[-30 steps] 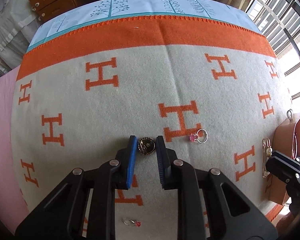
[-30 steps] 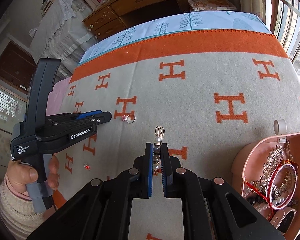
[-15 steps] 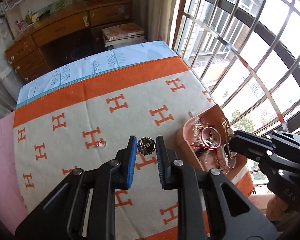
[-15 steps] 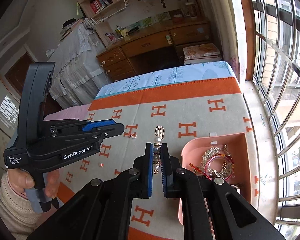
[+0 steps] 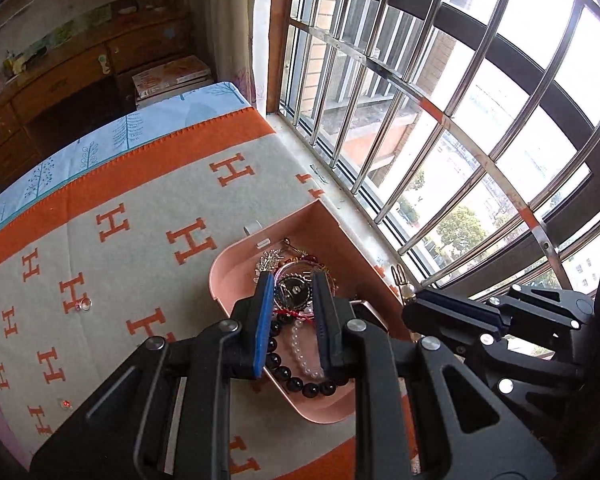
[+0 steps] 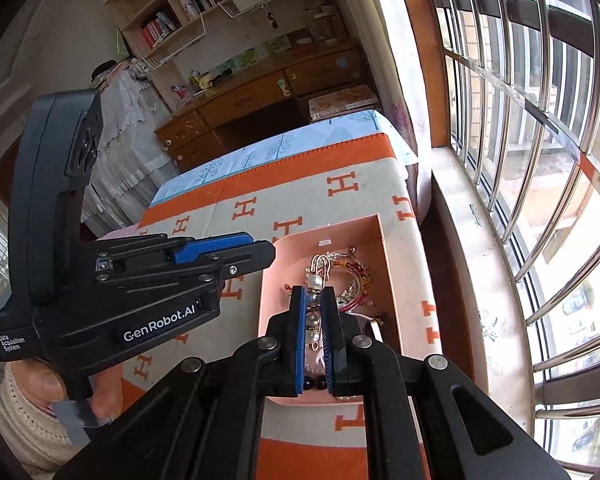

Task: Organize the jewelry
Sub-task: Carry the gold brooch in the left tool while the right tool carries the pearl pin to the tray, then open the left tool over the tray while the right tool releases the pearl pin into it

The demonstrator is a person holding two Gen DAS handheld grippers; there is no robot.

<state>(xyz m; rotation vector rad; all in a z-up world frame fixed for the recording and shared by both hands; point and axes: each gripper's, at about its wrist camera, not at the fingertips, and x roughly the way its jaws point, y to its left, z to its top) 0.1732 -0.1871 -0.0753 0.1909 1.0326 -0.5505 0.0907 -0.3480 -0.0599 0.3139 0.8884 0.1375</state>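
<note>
My left gripper (image 5: 291,285) is shut on a round dark brooch (image 5: 294,291) and holds it above the pink jewelry box (image 5: 236,258), which holds bead strands, a red bangle and other pieces. My right gripper (image 6: 313,294) is shut on a beaded pin (image 6: 315,280) with pearl beads and a gold hook, also above the pink box (image 6: 272,280). The right gripper shows in the left wrist view (image 5: 416,300); the left gripper shows in the right wrist view (image 6: 260,250). A silver ring (image 5: 85,303) and a small red earring (image 5: 65,403) lie on the blanket.
The box sits on a grey and orange H-pattern blanket (image 5: 140,200) at the bed's window-side edge. A barred window (image 5: 440,100) and stone sill (image 6: 472,280) stand right beside it. A wooden desk (image 6: 280,96) is beyond the bed.
Both grippers have risen from the blanket and moved right, carrying the brooch and the beaded pin over the pink box.
</note>
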